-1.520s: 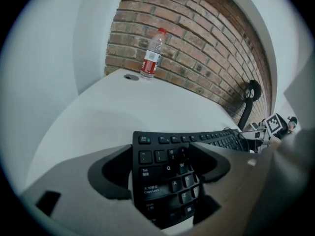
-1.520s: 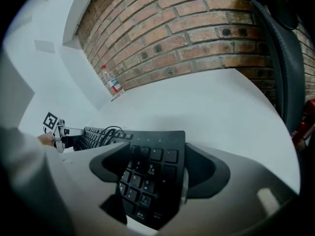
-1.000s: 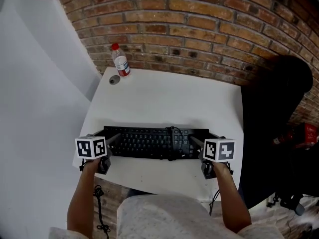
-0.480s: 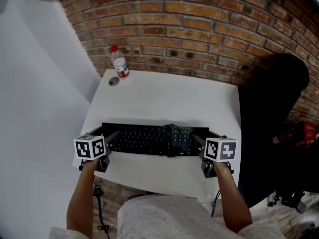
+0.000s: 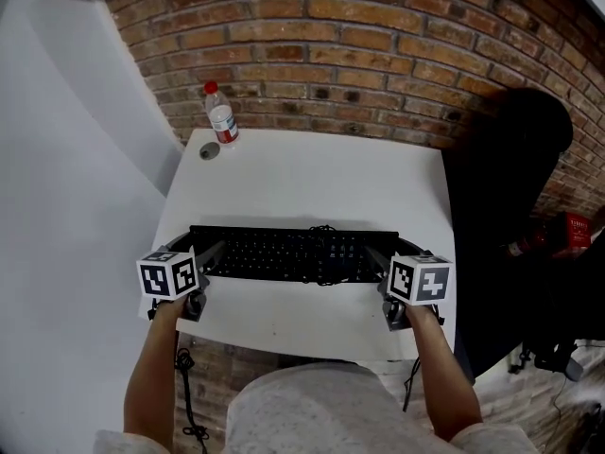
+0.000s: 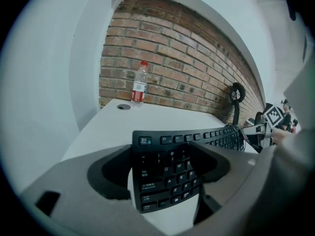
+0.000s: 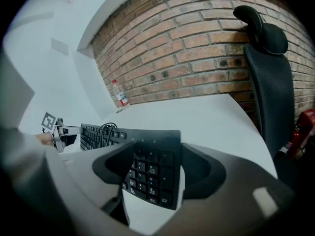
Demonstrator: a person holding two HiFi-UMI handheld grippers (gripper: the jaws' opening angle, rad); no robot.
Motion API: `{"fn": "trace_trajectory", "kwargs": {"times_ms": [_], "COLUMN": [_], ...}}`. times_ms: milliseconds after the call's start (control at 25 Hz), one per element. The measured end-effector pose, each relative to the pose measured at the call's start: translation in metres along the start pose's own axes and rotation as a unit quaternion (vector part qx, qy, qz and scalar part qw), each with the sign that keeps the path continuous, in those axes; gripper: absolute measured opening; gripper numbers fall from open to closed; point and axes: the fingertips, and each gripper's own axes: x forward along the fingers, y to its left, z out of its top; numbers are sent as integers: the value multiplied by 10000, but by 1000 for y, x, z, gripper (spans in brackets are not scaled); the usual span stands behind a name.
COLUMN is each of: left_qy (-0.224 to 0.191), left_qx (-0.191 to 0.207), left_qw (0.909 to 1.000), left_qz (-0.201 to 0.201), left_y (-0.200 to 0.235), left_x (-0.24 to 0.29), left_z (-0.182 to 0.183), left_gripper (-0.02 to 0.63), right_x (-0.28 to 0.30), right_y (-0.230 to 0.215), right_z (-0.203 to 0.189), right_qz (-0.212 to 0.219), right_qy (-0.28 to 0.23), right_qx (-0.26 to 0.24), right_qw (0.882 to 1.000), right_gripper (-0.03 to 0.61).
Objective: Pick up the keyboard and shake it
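A black keyboard (image 5: pixel 284 254) lies crosswise over the near half of the white table (image 5: pixel 312 178), with its cable coiled on top (image 5: pixel 326 244). My left gripper (image 5: pixel 204 254) is shut on its left end, one jaw on the front edge and one on the back; the keys fill the gap (image 6: pixel 165 154). My right gripper (image 5: pixel 383 254) has just been closing and now clamps the number-pad end (image 7: pixel 155 154) the same way. The keyboard (image 7: pixel 147 171) seems to hang slightly above the tabletop.
A clear water bottle with a red cap (image 5: pixel 221 116) stands at the table's far left corner, a small grey lid (image 5: pixel 209 150) beside it. A black office chair (image 5: pixel 506 159) stands to the right by the brick wall, with a red object (image 5: pixel 577 230) behind it.
The keyboard has moved away from the table's near edge and upward with both grippers. The right jaws have drawn in onto its right end.
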Motion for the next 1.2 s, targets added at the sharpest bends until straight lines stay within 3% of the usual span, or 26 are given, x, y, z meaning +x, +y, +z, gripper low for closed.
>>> {"fn": "trace_trajectory", "kwargs": {"times_ms": [520, 720, 1200], "left_qy": [-139, -118, -247], "left_qx": [157, 489, 601], "left_qw": [9994, 9985, 9974], "left_qz": [-259, -238, -299], "left_y": [4, 7, 2], "left_x": [-3, -5, -22], "left_z": [6, 5, 0], "left_gripper": [360, 347, 341], "right_x": [-14, -15, -31], "right_y": [13, 16, 24], "right_z": [6, 5, -7], "right_qz": [-212, -326, -449], "right_qy": [-496, -677, -793], "right_qx": [-284, -505, -532], "right_qw": [9981, 9959, 9944], "right_gripper": [307, 305, 304]}}
